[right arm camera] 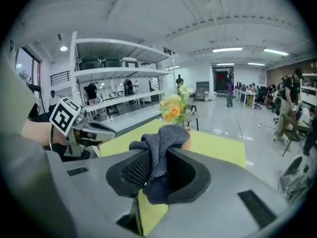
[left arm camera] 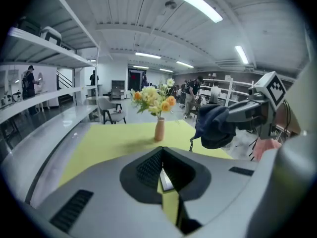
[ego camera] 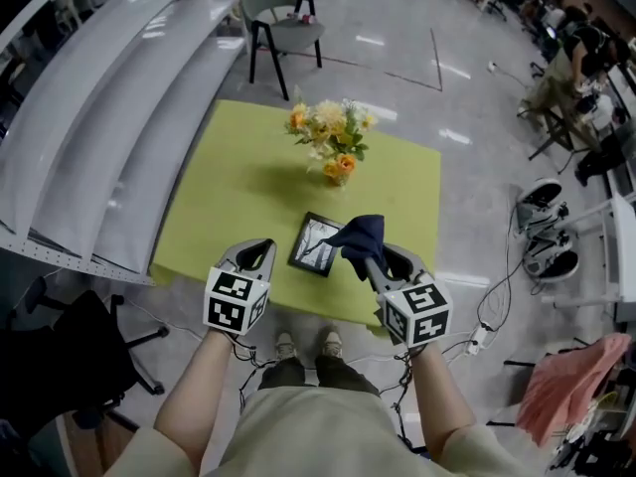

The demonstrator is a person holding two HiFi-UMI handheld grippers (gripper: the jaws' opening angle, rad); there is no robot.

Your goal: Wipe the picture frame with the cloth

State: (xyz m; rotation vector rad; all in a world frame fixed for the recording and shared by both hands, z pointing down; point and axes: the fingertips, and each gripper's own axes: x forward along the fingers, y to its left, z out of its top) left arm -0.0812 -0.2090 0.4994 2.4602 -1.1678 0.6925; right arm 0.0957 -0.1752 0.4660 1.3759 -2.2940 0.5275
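The black picture frame (ego camera: 316, 244) lies flat near the front edge of the yellow-green table (ego camera: 238, 187). My right gripper (ego camera: 376, 261) is shut on a dark blue cloth (ego camera: 360, 235), which bunches above the frame's right edge. In the right gripper view the cloth (right arm camera: 161, 145) is pinched between the jaws (right arm camera: 153, 175) and spills over their top. My left gripper (ego camera: 255, 256) hovers left of the frame, its jaws together with nothing in them. The left gripper view shows the cloth (left arm camera: 214, 125) hanging from the right gripper (left arm camera: 247, 114).
A vase of orange and yellow flowers (ego camera: 333, 142) stands on the table behind the frame. Long white shelves (ego camera: 109, 117) run along the left. A chair (ego camera: 283, 30) stands beyond the table. Cables (ego camera: 507, 276) and equipment lie on the floor at right.
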